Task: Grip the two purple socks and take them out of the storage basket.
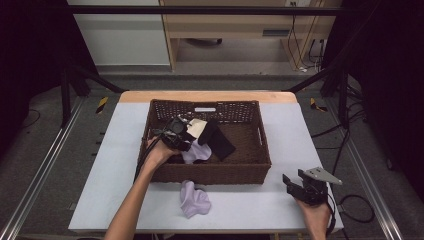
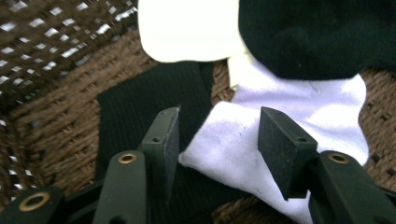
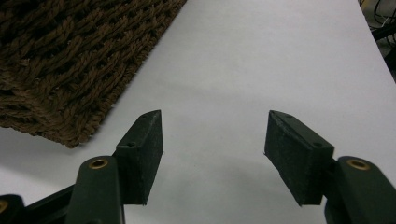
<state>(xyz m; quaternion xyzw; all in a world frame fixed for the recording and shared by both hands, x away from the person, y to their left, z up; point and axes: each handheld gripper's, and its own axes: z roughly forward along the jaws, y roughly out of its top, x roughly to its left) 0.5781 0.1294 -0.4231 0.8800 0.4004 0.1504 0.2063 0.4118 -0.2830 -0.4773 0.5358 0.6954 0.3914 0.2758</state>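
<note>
Spreading the jaws of my left gripper [image 2: 217,140] wide, I hover just above the socks in the brown wicker basket [image 1: 260,165]; nothing is caught between them. A corner of the white sock [image 2: 285,116] lies in the gap, nearer the right-hand jaw, while a black sock [image 2: 135,112] lies under the other jaw and runs back toward the basket's woven wall. Farther out, a cream-coloured sock [image 2: 187,28] and another black piece [image 2: 322,37] overlap the white one's far end. From the high view, my left hand [image 1: 159,152] reaches over the basket's near-left rim, with the gripper over the pile at the basket's left half. A pale lilac sock [image 1: 194,199] lies on the white table [image 1: 250,205] just in front of the basket. My right gripper [image 3: 212,140] is also spread and empty, held above bare table beside the basket's near-right corner.
</note>
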